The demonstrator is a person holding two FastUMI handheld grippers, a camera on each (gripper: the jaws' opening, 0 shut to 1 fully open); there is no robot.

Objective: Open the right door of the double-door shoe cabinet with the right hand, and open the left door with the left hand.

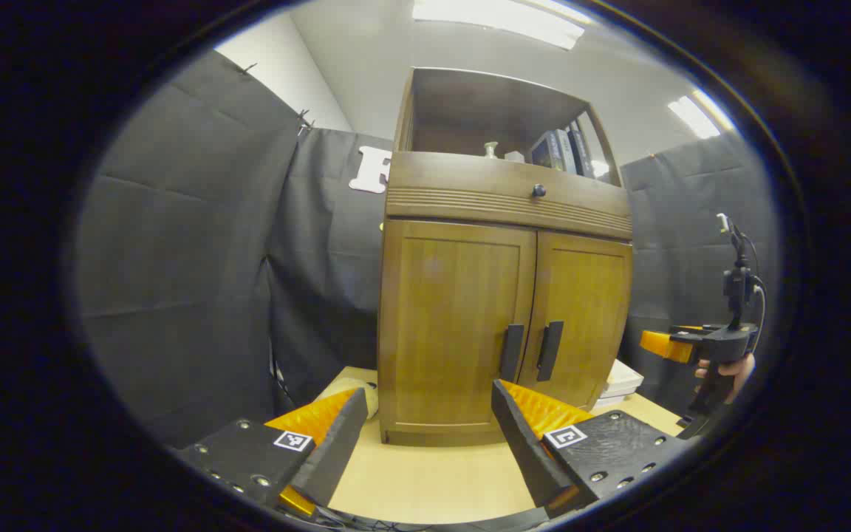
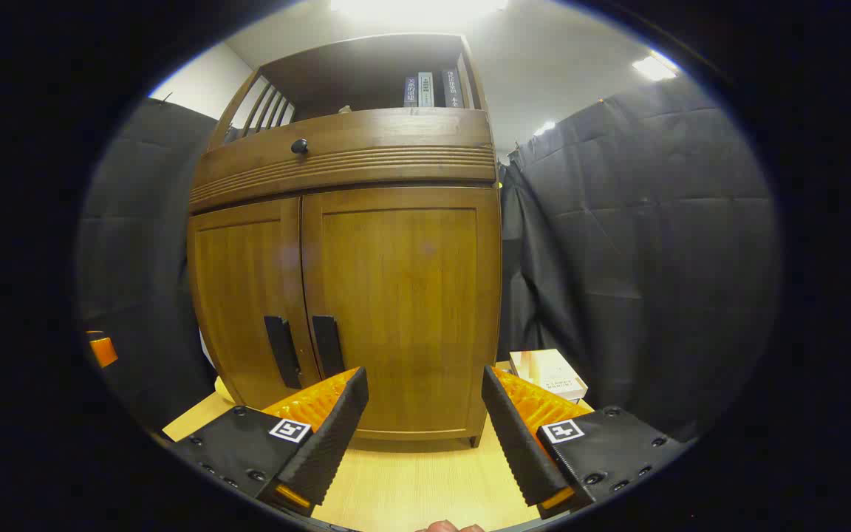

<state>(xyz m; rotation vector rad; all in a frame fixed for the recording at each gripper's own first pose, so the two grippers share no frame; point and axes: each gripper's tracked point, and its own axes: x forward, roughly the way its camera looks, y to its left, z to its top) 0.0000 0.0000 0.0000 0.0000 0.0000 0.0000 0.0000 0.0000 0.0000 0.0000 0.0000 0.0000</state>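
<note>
We are facing the shoe cabinet (image 2: 344, 295) with right gripper (image 2: 424, 399) and left gripper (image 1: 425, 414) both spread wide, empty; its stiff hinged doors are best gripped by the central vertical handles (image 2: 326, 346)

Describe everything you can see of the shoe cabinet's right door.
The right door is a tall panel of warm brown wood, as it looks, with a recessed centre inside a plain frame. A dark vertical handle sits low on its inner edge, beside the left door's handle. It is shut, flush under the ribbed drawer front. Nothing touches it; the right hand-held gripper is open in front of it.
</note>
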